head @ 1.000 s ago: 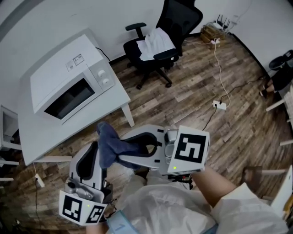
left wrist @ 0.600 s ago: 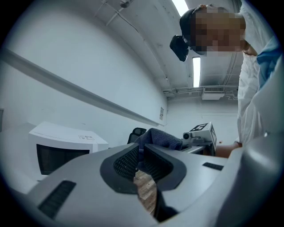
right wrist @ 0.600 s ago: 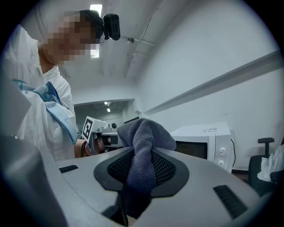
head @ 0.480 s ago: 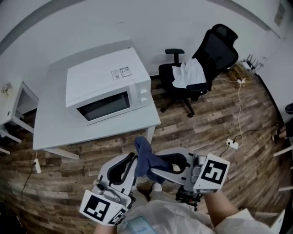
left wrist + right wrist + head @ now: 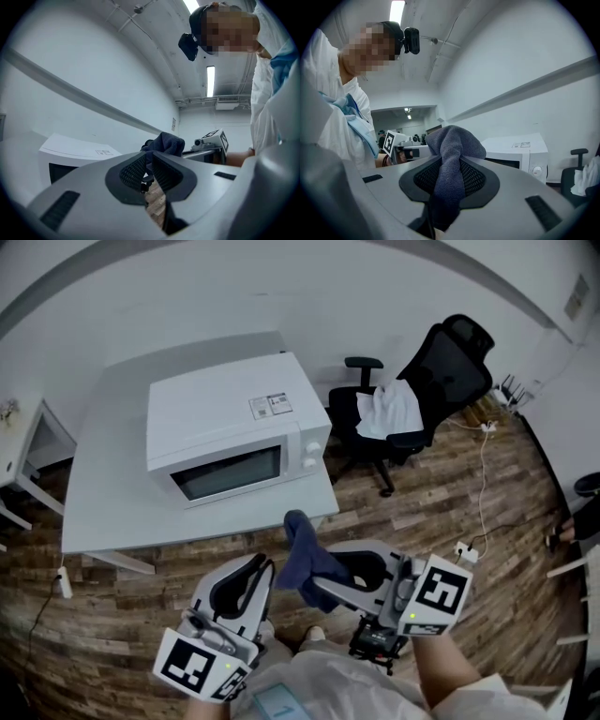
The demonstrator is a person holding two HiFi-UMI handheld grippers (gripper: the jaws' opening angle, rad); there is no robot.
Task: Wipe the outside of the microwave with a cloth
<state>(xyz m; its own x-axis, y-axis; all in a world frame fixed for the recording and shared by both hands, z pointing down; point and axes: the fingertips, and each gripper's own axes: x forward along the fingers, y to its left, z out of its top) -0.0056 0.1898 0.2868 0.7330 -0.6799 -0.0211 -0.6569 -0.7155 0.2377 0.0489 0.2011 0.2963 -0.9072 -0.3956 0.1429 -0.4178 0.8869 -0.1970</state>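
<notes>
Since a second ago both tongs have been carried nearer the counter, which is now faced squarely.

- Cloth: one, dark blue, terry-textured, bunched. It is pinched in the right tongs, and a fold is raised above the pads.
- Left tongs: pressed almost together, nothing held.
- Microwave: one, white, door shut, two knobs, set on the counter.
- Office chair: one, black, beyond.
</notes>
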